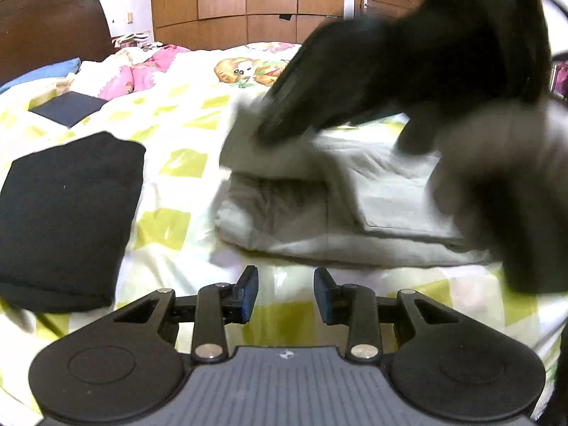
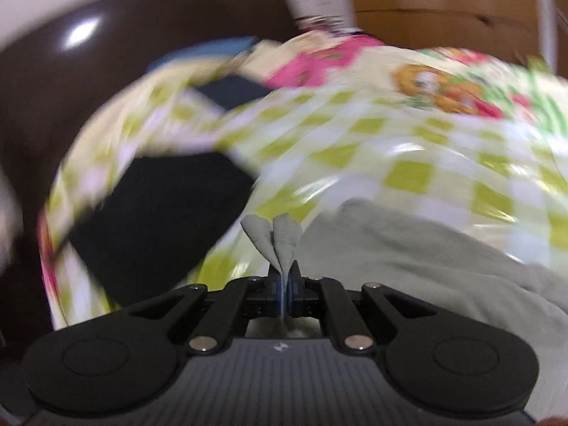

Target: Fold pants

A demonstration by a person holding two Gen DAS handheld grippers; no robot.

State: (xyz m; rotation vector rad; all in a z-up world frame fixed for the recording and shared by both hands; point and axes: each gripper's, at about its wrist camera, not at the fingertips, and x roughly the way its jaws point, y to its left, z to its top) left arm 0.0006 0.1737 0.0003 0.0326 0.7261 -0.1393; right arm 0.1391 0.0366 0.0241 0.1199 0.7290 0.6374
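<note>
Grey pants (image 1: pixel 319 209) lie partly folded on the checked bedspread in the left wrist view. My left gripper (image 1: pixel 285 293) stands open just short of their near edge, nothing between its fingers. The right gripper (image 1: pixel 280 120) shows there as a blurred black shape coming in from the upper right, pinching a raised corner of the grey cloth. In the right wrist view my right gripper (image 2: pixel 283 289) is shut on a fold of the grey pants (image 2: pixel 408 248), and the cloth pokes out above the pads in two lobes. The rest of the pants trails to the right.
A folded black garment (image 1: pixel 67 220) (image 2: pixel 156 220) lies to the left of the pants. A dark blue folded item (image 1: pixel 69 108) sits farther back. Pink bedding (image 1: pixel 142 71) and a dark headboard (image 1: pixel 53 25) are at the bed's head, with wooden wardrobes (image 1: pixel 248 0) behind.
</note>
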